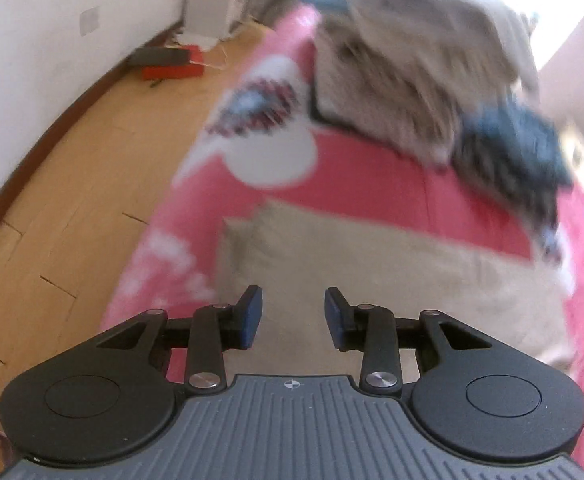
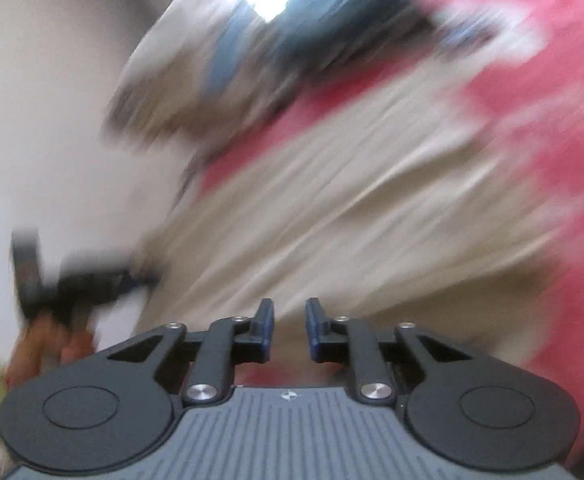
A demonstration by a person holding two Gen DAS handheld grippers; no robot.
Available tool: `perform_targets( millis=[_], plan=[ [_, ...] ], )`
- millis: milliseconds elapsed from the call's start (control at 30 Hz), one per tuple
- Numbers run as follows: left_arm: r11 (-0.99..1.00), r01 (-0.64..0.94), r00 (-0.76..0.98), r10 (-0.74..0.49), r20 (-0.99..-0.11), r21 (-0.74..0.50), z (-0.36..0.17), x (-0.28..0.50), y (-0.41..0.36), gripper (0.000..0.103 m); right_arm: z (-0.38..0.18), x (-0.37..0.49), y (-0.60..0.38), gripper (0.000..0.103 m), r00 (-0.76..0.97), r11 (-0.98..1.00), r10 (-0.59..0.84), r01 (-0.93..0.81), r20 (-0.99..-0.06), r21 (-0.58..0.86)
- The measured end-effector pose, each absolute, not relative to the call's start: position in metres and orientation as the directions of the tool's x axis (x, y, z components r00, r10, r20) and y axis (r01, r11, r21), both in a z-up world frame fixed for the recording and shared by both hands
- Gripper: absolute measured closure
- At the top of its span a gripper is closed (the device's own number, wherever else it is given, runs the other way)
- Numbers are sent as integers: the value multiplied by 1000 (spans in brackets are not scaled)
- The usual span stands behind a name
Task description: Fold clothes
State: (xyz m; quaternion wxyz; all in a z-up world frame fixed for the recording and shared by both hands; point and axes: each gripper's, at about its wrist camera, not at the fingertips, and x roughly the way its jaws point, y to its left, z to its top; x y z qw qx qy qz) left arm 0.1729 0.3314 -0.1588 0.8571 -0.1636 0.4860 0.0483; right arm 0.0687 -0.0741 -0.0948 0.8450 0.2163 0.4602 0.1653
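Note:
A beige garment lies spread flat on a pink patterned bed cover. My left gripper hovers over the garment's near edge, open, with nothing between its fingers. In the right wrist view the same beige garment fills the middle, heavily blurred. My right gripper is open above it, its fingers a small gap apart and holding nothing. The other gripper, held by a hand, shows at the left of the right wrist view.
A heap of grey-beige clothes with a dark blue garment sits at the far end of the bed. Wooden floor runs along the left, with a red box and a white unit by the wall.

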Motion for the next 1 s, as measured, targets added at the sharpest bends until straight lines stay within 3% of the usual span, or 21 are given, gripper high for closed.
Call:
perform_targets(
  millis=[100,167,333,433,567,733,767,800,900,1000],
  plan=[
    [954,-263,489,1,-872,-146,-178,177,316,69,-86,85,-127,86,588,884,386,-16,-711,467],
    [951,-284,473,29,-881,-122,-178,180,312,69,-91,95,-153,84,559,883,397,-17,-727,469],
    [968,-246,484,77,-872,-51,-144,191,282,69,-123,116,-197,67,475,819,503,5,-722,574],
    [978,-160,531,-29,-847,-134,-119,208,244,64,-148,133,-210,63,430,739,598,31,-676,673],
    [950,69,469,-301,-831,-305,-120,256,155,56,-162,141,-206,61,364,710,649,26,-668,704],
    [904,327,352,-386,-852,-275,-147,295,39,55,-171,144,-205,59,307,685,689,19,-656,728],
    [894,352,321,-394,-861,-278,-153,299,25,55,-171,141,-205,61,310,683,688,29,-656,730],
    [888,367,292,-394,-871,-279,-159,304,13,55,-171,138,-205,72,313,681,686,40,-656,731],
    [901,386,295,-326,-898,-200,-174,307,-8,55,-170,129,-206,87,323,675,682,70,-656,735],
    [914,375,311,-279,-909,-152,-185,309,-17,58,-169,120,-207,90,333,667,676,101,-657,738]
  ],
)
